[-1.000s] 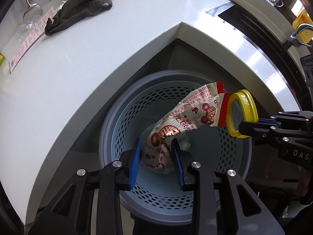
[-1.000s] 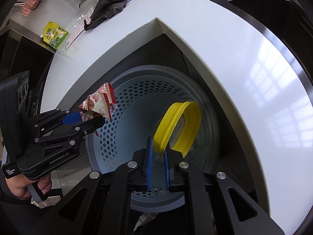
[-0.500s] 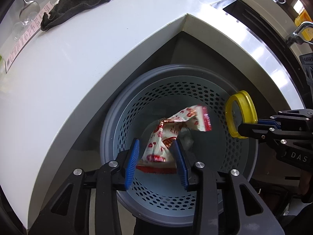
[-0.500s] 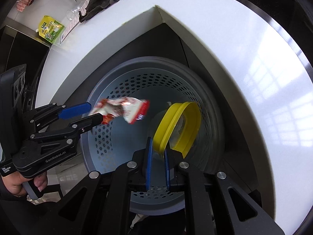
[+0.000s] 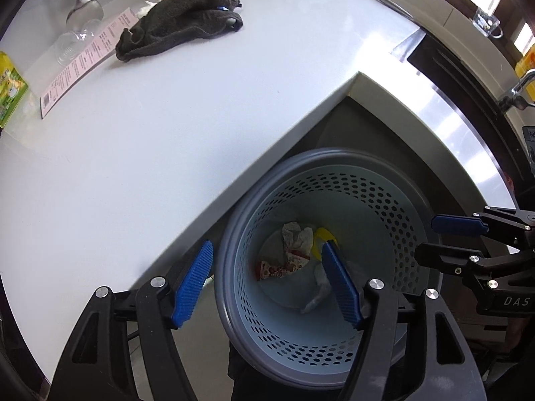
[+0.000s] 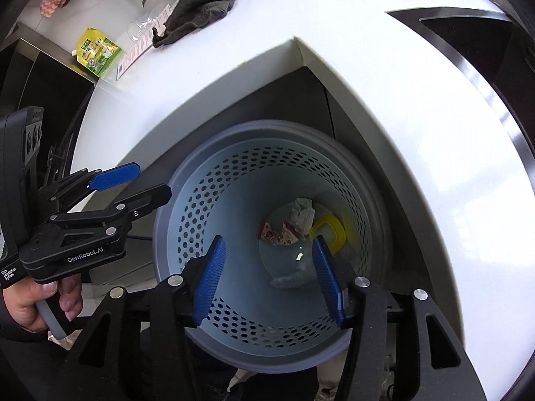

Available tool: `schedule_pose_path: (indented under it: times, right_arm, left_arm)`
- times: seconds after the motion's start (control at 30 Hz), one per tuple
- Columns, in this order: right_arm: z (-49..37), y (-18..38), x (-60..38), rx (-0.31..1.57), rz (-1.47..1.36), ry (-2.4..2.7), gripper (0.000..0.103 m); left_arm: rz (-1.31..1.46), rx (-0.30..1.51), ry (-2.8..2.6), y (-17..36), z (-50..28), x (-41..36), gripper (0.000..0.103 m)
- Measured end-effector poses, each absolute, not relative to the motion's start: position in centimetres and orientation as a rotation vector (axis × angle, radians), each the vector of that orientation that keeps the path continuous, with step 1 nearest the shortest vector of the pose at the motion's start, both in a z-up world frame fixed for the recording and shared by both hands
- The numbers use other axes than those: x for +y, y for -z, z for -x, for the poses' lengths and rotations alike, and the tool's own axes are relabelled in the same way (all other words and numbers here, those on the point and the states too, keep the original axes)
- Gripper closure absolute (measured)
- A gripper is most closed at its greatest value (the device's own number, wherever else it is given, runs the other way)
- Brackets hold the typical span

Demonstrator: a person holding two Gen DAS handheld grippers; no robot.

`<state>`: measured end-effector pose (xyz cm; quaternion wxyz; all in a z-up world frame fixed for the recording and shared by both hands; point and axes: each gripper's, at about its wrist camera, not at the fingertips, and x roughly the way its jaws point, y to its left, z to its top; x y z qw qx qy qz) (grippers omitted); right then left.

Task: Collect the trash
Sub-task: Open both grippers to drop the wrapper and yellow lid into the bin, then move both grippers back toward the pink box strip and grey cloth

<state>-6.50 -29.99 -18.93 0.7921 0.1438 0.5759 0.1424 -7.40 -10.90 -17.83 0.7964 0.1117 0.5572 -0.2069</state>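
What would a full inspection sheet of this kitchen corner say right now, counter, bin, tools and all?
Surface: white counter, glossy.
Job's things: red-and-white snack wrapper, yellow lid and crumpled paper lie at the bottom of the perforated blue bin.
Clutter: dark cloth, pink paper strip, green packet and a glass on the counter.
Grippers: left tool and right tool both above the bin, jaws opening, nothing between them.
Cables: nothing seen.
Surroundings: ladle hanging on the wall; a hand holds the left tool.
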Motion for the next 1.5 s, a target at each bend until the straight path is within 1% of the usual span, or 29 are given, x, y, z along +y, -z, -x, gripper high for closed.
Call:
schedule_pose_path:
  times: [0.13,0.27,0.43,0.53,0.6,0.73,0.87,1.0,1.23,1.5]
  right_arm:
    - [5.3,17.1,-29.4,1.188,-0.313,-0.324,0.047]
    - [3.4,15.4,-28.8,1.143,-0.321,-0.34,0.045]
    - [1.5,13.1,-27.6,1.092,-0.324,-0.352,0.045]
    - [0.2,12.2,-26.7,1.071,-0.333,-0.354,0.044]
    - [-0.9,11.7,-25.9,1.064,-0.334,-0.357,0.044]
    - [-3.1,10.9,-24.5,1.044,-0.33,-0.361,0.042]
    - [-5.8,10.2,-22.9,1.025,-0.327,-0.354,0.038]
    - [-8.5,9.8,-21.6,1.015,-0.325,-0.338,0.037]
    - [-12.4,9.9,-20.4,1.006,-0.332,-0.276,0.035]
    - [-14.9,9.9,-19.9,0.998,-0.345,-0.207,0.034]
  left_arm:
    - [-0.145,1.209,0.489,16.4,6.3,-9.7,0.037]
    - [-0.171,1.144,0.468,14.1,5.9,-8.9,0.031]
    - [-0.132,1.079,0.46,10.7,4.2,-6.9,0.029]
    - [-0.106,1.043,0.43,9.3,2.3,-5.6,0.026]
    - [-0.094,1.021,0.403,8.6,0.9,-4.4,0.022]
    - [-0.084,0.994,0.347,7.6,-2.0,-1.7,0.019]
    - [-0.088,0.979,0.297,7.4,-5.0,1.1,0.018]
    - [-0.107,0.963,0.254,7.4,-7.9,3.5,0.013]
    - [-0.177,0.967,0.234,8.6,-12.6,5.7,0.012]
    - [-0.21,0.984,0.256,10.2,-16.2,6.1,0.012]
